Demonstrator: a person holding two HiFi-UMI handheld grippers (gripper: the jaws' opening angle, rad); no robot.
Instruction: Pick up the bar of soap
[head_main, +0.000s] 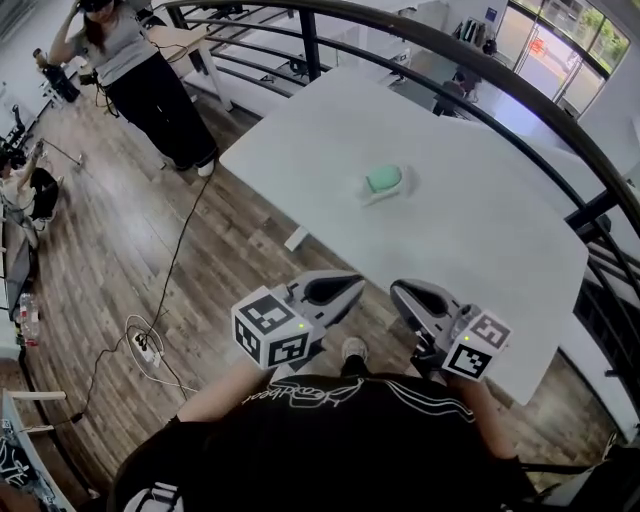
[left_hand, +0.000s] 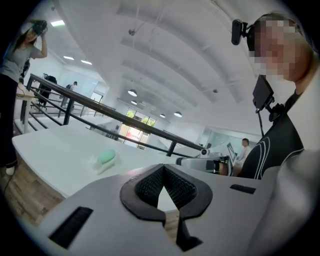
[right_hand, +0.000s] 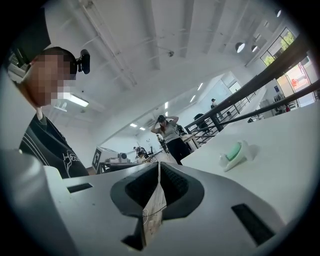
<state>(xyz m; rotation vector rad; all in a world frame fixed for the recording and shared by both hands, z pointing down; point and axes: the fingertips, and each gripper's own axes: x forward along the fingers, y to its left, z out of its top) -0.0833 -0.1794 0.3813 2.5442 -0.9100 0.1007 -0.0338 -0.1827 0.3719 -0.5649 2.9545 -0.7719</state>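
Observation:
A mint-green bar of soap (head_main: 383, 180) lies in a white dish (head_main: 396, 191) near the middle of the white table (head_main: 480, 240). Both grippers hover over the table's near edge, well short of the dish. My left gripper (head_main: 345, 287) is shut with nothing between its pads. My right gripper (head_main: 402, 291) is also shut and empty. The left gripper view has the soap (left_hand: 107, 157) far ahead to the left, beyond the left gripper (left_hand: 163, 172). In the right gripper view the soap (right_hand: 234, 149) lies ahead to the right of the right gripper (right_hand: 159, 167).
A black railing (head_main: 480, 70) curves round the table's far side. A person (head_main: 140, 70) stands on the wooden floor at the upper left. Cables and a power strip (head_main: 145, 345) lie on the floor left of the table.

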